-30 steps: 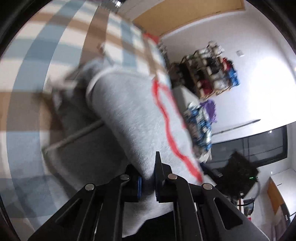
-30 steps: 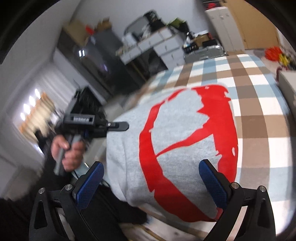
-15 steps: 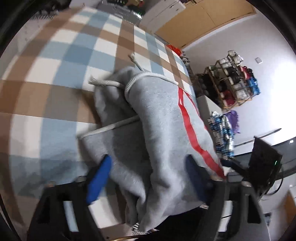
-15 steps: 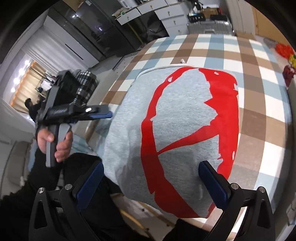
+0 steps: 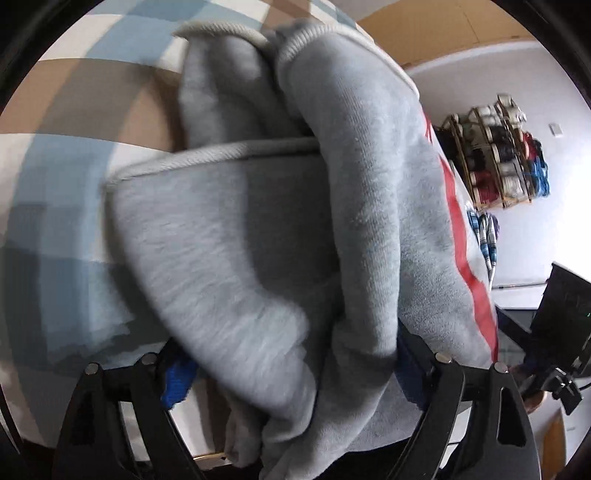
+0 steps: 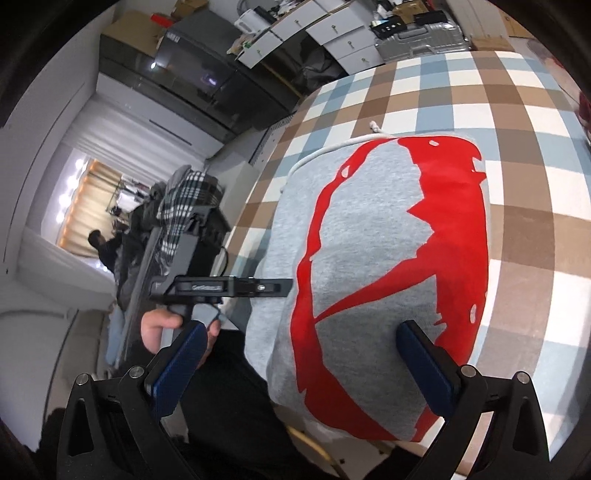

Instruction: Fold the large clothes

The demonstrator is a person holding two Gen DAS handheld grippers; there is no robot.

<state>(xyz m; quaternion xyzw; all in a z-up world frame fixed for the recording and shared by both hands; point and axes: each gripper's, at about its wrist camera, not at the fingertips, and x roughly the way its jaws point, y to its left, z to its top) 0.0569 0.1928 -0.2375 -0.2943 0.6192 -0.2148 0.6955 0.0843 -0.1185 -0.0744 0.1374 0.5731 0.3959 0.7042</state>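
A folded grey hoodie [image 6: 369, 236] with a big red print lies on a bed covered in a blue, brown and white checked cloth [image 6: 517, 122]. Its white drawstring [image 5: 229, 153] runs across the folds. My left gripper [image 5: 291, 373] is at the hoodie's left side, its jaws opening wide. A thick bulge of the grey fabric [image 5: 229, 258] lies loosely between the blue pads [image 5: 177, 380]. In the right wrist view a hand [image 6: 162, 325] holds that gripper. My right gripper [image 6: 299, 362] hovers open over the hoodie's near edge, with nothing gripped.
A rack of shoes [image 5: 498, 155] stands against the white wall to the right. A dark cabinet [image 6: 192, 85], white drawers [image 6: 332, 33] and a silver suitcase [image 6: 417, 40] lie beyond the bed. A plaid cloth [image 6: 188, 199] is heaped left of the bed; a distant person [image 6: 101, 247] is there.
The left gripper, shut on a fold of the hoodie a second ago, let go and opened wide, then moved down close against the fabric. The right gripper stayed open and shifted slightly.
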